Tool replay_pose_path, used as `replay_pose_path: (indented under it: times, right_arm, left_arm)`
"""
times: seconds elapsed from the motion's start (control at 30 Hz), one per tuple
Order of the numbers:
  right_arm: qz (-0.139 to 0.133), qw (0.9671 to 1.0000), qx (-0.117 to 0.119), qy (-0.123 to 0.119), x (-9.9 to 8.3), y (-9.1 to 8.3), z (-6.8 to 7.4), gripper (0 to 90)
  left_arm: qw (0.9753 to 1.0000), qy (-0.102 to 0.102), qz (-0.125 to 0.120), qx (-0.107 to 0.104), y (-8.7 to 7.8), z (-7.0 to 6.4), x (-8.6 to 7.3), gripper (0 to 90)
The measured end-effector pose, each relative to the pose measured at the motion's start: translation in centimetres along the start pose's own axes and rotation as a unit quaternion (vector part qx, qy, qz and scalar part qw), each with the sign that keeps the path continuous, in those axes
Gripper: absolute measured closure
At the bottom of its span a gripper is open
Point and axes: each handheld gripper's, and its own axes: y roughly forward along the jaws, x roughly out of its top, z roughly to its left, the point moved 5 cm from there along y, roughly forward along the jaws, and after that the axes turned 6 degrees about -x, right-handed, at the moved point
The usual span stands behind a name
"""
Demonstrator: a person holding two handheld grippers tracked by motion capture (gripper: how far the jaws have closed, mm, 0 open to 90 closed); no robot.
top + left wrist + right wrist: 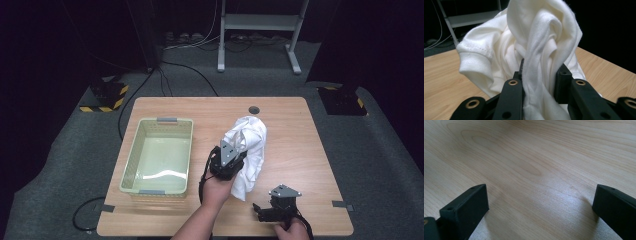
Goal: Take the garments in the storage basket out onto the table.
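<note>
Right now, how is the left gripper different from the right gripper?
The left gripper has its black jaws shut on the crumpled white cloth garment; the right gripper has jaws wide apart with nothing between them. The left gripper is lifted beside the pale green plastic basket; the right gripper sits low near the wooden table's front edge. Both are black and hand-held.

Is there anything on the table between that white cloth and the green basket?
Nothing visible. The left gripper is shut on the white cloth, and bare tabletop lies between it and the green basket to its left. The right gripper is open near the front edge.
</note>
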Motion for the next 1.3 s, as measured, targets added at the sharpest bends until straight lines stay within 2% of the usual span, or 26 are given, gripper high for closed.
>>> replay_pose_path:
  times: [0.37,0.63,1.03,1.3]
  right_arm:
    - [0.000,1.0000,0.003,0.002,0.0,0.0,0.0,0.0]
    - [0.000,1.0000,0.003,0.003,0.0,0.0,0.0,0.0]
    - [0.000,1.0000,0.002,0.001,0.0,0.0,0.0,0.0]
    - [0.000,1.0000,0.002,0.001,0.0,0.0,0.0,0.0]
  left_arm:
    - [0.9994,-0.012,0.034,0.003,2.2,0.2,-2.0,73.0]
    - [0.9984,-0.018,0.054,0.006,3.0,0.6,-3.1,72.8]
    - [0.9952,-0.042,0.089,0.001,5.3,0.9,-4.8,72.3]
    - [0.9934,-0.045,0.105,-0.001,6.2,0.8,-5.3,71.7]
